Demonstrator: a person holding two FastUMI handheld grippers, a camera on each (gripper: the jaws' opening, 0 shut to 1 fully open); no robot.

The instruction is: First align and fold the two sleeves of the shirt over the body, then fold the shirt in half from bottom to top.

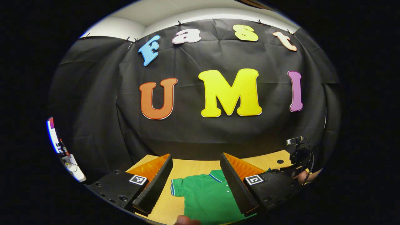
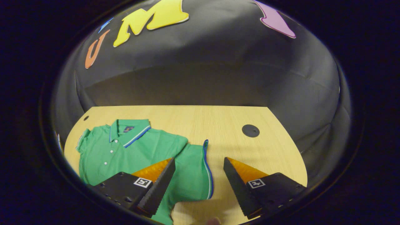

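So the green polo shirt lies flat on the wooden table, collar toward the back wall, its blue-trimmed sleeve spread out to the side. Right of that sleeve edge is plenty of bare tabletop, with just a small black round cap further back. The right gripper hovers above the sleeve, jaws wide apart, holding nothing. The left gripper is spread wide too, empty, up over the shirt's collar end
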